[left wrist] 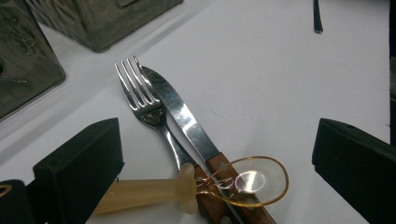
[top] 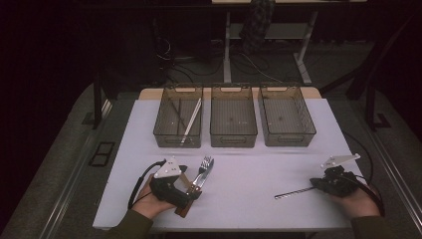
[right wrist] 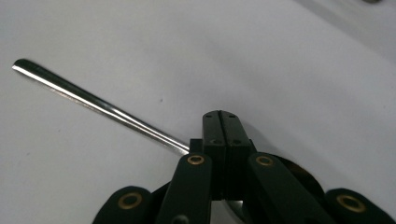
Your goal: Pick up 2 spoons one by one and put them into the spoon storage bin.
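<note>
My left gripper (top: 191, 191) (left wrist: 215, 140) stands open, its jaws wide apart over a small pile of cutlery on the white table. The pile holds a metal fork (left wrist: 145, 103) (top: 204, 167), a steak knife (left wrist: 184, 116) with a wooden handle, and a clear amber plastic spoon (left wrist: 254, 183) with a cream handle lying across the knife handle. At the right, my right gripper (top: 314, 183) (right wrist: 223, 116) is shut on a slim metal utensil (top: 292, 192) (right wrist: 93, 103). Its long handle sticks out to the left, and its other end is hidden under the jaws.
Three translucent grey bins stand in a row at the back of the table: left bin (top: 158, 130) with long thin utensils in it, middle bin (top: 233, 139), right bin (top: 287, 139). The table's front edge runs just below both hands.
</note>
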`<state>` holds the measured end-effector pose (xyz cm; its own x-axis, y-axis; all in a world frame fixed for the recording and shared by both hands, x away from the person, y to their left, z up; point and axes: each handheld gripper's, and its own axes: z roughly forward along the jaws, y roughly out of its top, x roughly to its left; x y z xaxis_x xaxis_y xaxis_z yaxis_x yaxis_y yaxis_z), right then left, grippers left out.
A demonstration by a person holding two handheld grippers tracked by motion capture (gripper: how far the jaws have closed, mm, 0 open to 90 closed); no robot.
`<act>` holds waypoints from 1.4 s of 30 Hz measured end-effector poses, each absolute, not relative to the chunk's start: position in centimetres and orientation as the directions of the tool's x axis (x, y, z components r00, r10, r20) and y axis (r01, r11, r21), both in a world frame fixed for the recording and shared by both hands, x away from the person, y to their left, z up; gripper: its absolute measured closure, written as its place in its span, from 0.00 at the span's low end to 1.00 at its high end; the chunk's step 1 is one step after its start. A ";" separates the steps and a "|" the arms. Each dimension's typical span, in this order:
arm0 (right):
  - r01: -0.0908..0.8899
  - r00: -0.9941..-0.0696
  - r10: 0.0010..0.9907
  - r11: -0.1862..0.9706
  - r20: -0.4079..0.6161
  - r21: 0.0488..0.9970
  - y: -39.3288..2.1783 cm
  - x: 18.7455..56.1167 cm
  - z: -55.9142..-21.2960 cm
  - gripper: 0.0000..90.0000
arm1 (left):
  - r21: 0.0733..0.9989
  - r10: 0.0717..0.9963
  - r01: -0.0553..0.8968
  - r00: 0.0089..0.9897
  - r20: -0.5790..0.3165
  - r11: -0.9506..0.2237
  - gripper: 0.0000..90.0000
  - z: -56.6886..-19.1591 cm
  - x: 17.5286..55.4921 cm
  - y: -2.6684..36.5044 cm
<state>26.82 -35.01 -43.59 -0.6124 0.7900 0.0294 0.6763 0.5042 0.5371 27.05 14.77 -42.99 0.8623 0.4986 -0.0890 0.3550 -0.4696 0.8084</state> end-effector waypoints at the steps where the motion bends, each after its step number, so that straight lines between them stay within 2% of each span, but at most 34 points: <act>1: 0.678 -0.611 0.791 0.501 0.034 0.538 -35.1 26.7 -43.6 1.00 | 0.808 0.498 0.355 0.863 -0.089 -0.470 0.00 -43.0 27.1 14.8; 4: 0.671 -0.611 0.790 0.476 0.060 0.569 -35.5 26.5 -43.6 0.98 | 0.807 0.496 0.355 0.864 -0.090 -0.472 0.00 -43.1 27.1 14.7; 9: 0.659 -0.571 0.810 0.352 0.138 0.664 -37.1 26.2 -42.5 0.82 | 0.806 0.494 0.355 0.865 -0.090 -0.474 0.00 -43.1 27.1 14.7; 20: 0.682 -0.511 0.851 0.315 0.122 0.660 -40.3 25.0 -43.1 0.64 | 0.802 0.492 0.359 0.865 -0.095 -0.478 0.00 -43.1 27.1 14.7; 31: 0.701 -0.508 0.845 0.295 0.165 0.649 -40.8 25.2 -43.9 0.60 | 0.799 0.490 0.360 0.867 -0.096 -0.482 0.00 -43.2 27.1 14.6; 38: 0.714 -0.523 0.832 0.309 0.185 0.629 -40.8 25.3 -44.4 0.62 | 0.797 0.485 0.359 0.869 -0.096 -0.486 0.00 -43.2 27.1 14.6; 42: 0.698 -0.543 0.826 0.343 0.152 0.629 -40.4 25.2 -44.5 0.66 | 0.794 0.482 0.358 0.871 -0.094 -0.491 0.00 -43.3 27.1 14.5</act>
